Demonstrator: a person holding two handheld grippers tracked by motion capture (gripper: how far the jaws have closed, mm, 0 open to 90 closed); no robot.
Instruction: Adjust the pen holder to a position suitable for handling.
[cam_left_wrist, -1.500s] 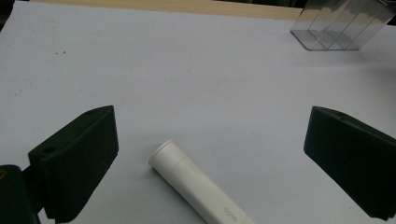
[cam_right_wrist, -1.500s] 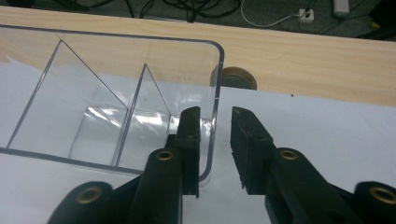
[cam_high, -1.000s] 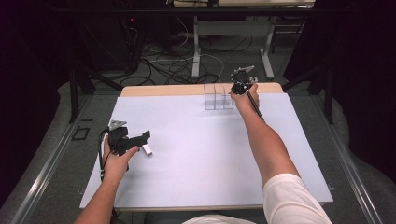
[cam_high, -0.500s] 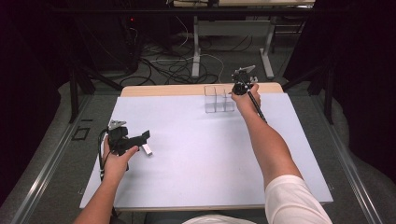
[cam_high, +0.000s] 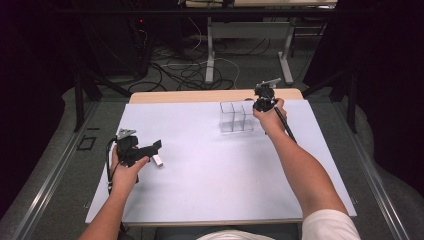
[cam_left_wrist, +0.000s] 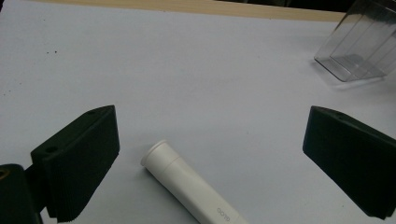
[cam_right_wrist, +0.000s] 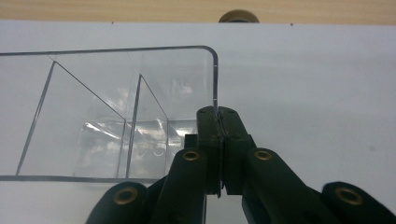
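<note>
Jaws of the right gripper (cam_right_wrist: 218, 116) clamp the clear plastic divided box's (cam_right_wrist: 116, 112) wall, likely repositioning it; left gripper (cam_left_wrist: 210, 154) gapes around the white cylindrical tube (cam_left_wrist: 187, 186), to grasp next

Small grey print on the white plastic cylindrical tube (cam_left_wrist: 191, 186), seemingly "GLOO"; too small to confirm.

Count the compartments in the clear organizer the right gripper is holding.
3. The clear organizer has a row of three compartments split by two dividers: one at the wall clamped by the right gripper, one middle, one at the far end. All look empty.
</note>
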